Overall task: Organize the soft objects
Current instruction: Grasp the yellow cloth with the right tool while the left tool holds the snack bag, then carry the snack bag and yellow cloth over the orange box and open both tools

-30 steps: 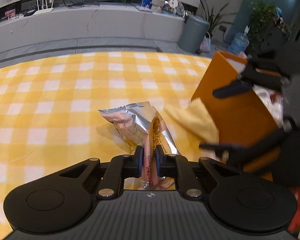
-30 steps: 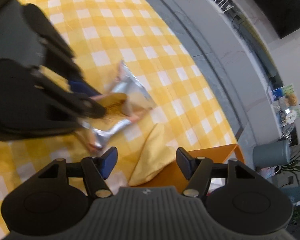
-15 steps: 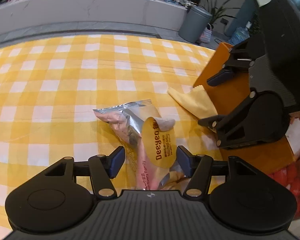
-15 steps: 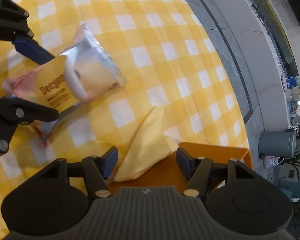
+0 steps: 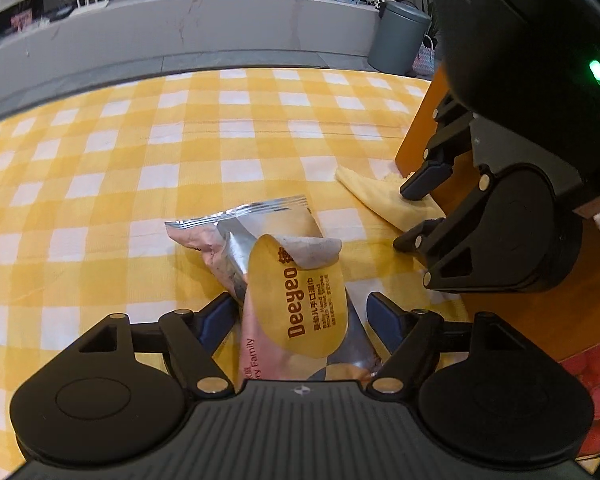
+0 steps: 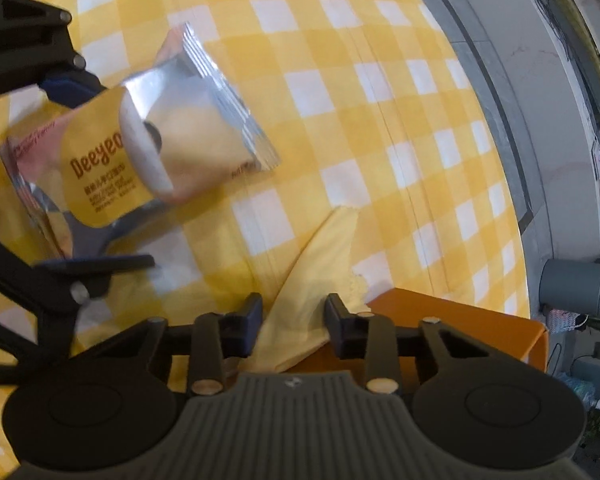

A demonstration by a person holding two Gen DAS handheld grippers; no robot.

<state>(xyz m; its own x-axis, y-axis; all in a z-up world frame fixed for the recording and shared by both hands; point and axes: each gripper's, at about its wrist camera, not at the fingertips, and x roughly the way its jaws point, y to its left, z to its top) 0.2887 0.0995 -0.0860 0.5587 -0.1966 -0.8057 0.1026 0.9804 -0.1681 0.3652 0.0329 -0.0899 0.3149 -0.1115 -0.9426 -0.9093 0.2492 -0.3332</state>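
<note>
A silver and pink wet-wipes pack [image 5: 288,280] with a yellow "Deeyeo" flap lies on the yellow checked cloth; it also shows in the right wrist view [image 6: 148,152]. My left gripper [image 5: 300,316] is open, its fingers on either side of the pack's near end. A yellow cloth [image 6: 312,276] lies against the orange box [image 6: 460,332]. My right gripper [image 6: 292,316] is open with its fingers either side of the cloth, also seen in the left wrist view [image 5: 420,208] over the cloth [image 5: 384,196].
The orange box [image 5: 512,312] stands at the table's right side, with red packaging [image 5: 592,384] near it. A grey bin [image 5: 400,36] and a grey ledge [image 5: 180,28] lie beyond the table's far edge.
My left gripper opened and let go of the wipes pack, which now lies on the cloth. My right gripper came down and narrowed around the yellow cloth.
</note>
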